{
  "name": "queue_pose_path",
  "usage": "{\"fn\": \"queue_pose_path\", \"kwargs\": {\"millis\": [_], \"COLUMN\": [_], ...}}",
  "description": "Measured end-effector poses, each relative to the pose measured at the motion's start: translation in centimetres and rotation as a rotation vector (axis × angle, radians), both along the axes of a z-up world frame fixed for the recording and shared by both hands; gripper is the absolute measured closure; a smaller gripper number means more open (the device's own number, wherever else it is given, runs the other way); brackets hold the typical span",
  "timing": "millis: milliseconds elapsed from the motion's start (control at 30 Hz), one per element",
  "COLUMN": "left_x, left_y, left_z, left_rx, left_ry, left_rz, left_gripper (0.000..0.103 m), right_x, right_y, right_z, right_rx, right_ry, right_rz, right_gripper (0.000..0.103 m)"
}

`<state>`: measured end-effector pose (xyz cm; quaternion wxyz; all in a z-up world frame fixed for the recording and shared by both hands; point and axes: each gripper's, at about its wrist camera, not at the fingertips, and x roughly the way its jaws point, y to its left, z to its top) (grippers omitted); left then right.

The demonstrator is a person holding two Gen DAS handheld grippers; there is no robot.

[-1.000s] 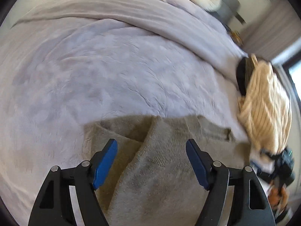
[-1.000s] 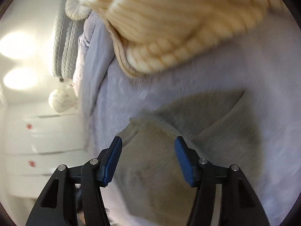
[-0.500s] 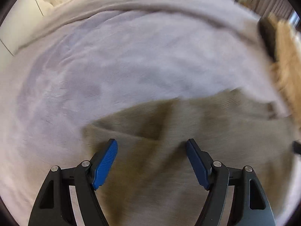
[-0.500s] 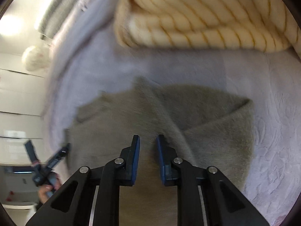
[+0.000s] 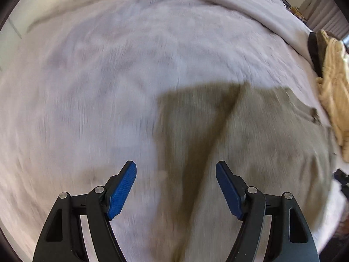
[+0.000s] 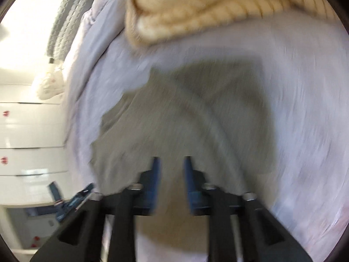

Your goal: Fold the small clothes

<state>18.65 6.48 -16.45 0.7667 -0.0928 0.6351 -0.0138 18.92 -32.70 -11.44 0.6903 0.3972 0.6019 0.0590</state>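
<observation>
No writing shows on the olive garment [image 5: 250,131].

Olive-grey garment [image 5: 250,135] on a pale lilac bedspread [image 5: 109,76], beside a cream ribbed knit [image 6: 196,2]

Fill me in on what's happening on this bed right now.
A person with a two-finger gripper in each hand is folding a grey-green knit garment laid on the lilac bedspread. The left gripper hangs open over its edge, gripping nothing. The right gripper is opening above the garment, nothing pinched. A cream striped knit lies beside it.
</observation>
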Motion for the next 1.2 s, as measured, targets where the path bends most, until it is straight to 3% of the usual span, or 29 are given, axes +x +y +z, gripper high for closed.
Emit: {"fn": "queue_pose_path", "kwargs": {"millis": [100,233,367,433,467,500,567,667,733,833,933,1067,1200], "left_x": [-3.4,-7.3,-8.9,-9.0,-8.9,-8.9,-8.4,-8.2,-8.7,-9.5,-10.2,-10.7,-11.3], "left_y": [0.6,0.4,-0.1,-0.5,-0.8,-0.9,-1.2,-2.0,-2.1,-2.0,-2.0,-1.3,-0.1], "left_z": [-0.5,-1.2,-2.3,-2.6,-3.0,-3.1,-3.3,-1.9,-1.2,-2.0,-4.5,-4.0,-2.0], "left_rx": [-0.084,-0.140,-0.188,-0.197,-0.216,-0.226,-0.242,-0.235,-0.232,-0.212,-0.194,-0.205,-0.167], "left_ry": [0.058,0.082,0.097,0.091,0.097,0.105,0.101,0.058,0.032,0.045,0.075,0.071,0.062], "left_rz": [0.027,0.029,0.020,0.014,0.007,0.004,-0.009,-0.049,-0.073,-0.073,-0.070,-0.061,-0.065], "left_gripper": [0.027,0.027,0.027,0.037,0.055,0.071,0.088,0.088,0.088,0.088,0.088,0.088,0.088], "right_x": [-3.8,-9.1,-11.9,-12.2,-12.1,-11.6,-10.4,-8.3,-8.1,-8.8,-9.5,-10.8,-11.2], "right_y": [2.8,3.7,1.4,-0.3,-0.6,-0.8,-0.7,0.6,1.0,0.3,-0.6,-2.1,-2.3], "right_z": [-1.2,-3.6,-4.6,-4.8,-5.0,-5.3,-4.6,-1.6,-0.9,-3.0,-4.9,-3.4,-0.5], "right_rx": [0.087,0.164,0.136,0.133,0.139,0.134,0.059,-0.125,-0.185,-0.222,-0.188,-0.180,-0.205], "right_ry": [0.063,0.178,0.170,0.140,0.138,0.153,0.171,0.103,0.094,0.149,0.170,0.176,0.146], "right_rz": [0.027,-0.036,-0.235,-0.357,-0.384,-0.389,-0.316,-0.108,-0.044,-0.026,-0.036,-0.036,-0.063], "right_gripper": [0.041,0.041,0.041,0.045,0.061,0.092,0.095,0.095,0.095,0.095,0.095,0.094,0.093]}}
